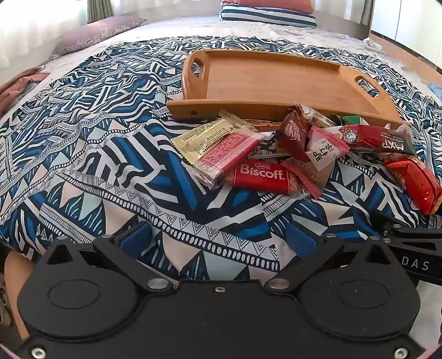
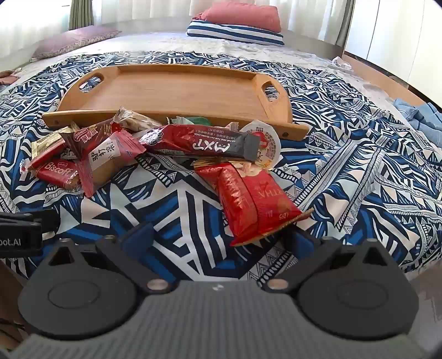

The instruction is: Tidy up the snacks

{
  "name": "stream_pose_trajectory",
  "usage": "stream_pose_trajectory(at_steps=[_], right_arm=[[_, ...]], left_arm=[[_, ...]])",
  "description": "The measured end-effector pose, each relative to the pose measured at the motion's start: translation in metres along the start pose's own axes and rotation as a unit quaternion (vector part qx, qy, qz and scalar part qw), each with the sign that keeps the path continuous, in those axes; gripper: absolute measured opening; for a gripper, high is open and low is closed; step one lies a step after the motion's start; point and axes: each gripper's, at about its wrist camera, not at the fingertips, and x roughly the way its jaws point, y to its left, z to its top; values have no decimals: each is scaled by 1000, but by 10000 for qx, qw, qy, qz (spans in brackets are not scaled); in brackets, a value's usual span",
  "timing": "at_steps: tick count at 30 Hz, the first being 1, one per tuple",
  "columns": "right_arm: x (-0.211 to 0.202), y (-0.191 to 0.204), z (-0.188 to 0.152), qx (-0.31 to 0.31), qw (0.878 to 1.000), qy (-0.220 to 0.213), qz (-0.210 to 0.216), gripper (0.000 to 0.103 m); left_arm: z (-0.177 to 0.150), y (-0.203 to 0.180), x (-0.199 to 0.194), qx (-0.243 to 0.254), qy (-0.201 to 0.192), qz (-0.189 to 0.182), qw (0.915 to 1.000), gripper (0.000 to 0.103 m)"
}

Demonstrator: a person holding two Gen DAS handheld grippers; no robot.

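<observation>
A heap of wrapped snacks lies on a blue patterned bedspread in front of a wooden tray [image 1: 265, 80] [image 2: 176, 91]. In the heap are a red Biscoff pack [image 1: 261, 175] [image 2: 54, 169], a gold and pink wafer pack [image 1: 218, 149], a long red and black bar [image 1: 378, 139] [image 2: 201, 142], a round sealed cup [image 2: 262, 138] and a shiny red bag [image 2: 248, 198] [image 1: 414, 182]. My left gripper [image 1: 221, 240] is open over bare bedspread, short of the Biscoff pack. My right gripper [image 2: 221, 240] is open, and the red bag's near end lies just ahead of its right finger.
The tray has a cut-out handle at each end and nothing inside. Pillows [image 2: 237, 24] lie at the head of the bed. A blue cloth [image 2: 420, 116] sits at the bed's right edge. The right gripper's body [image 1: 414, 254] shows in the left wrist view.
</observation>
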Motion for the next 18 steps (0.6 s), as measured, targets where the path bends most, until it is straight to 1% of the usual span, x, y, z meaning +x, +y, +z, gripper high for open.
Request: stream_pose_trajectory(at_steps=[18], right_arm=[[0,0,0,7,10000,-15,-1,103]], left_arm=[[0,0,0,-11,33,-15,10000,103]])
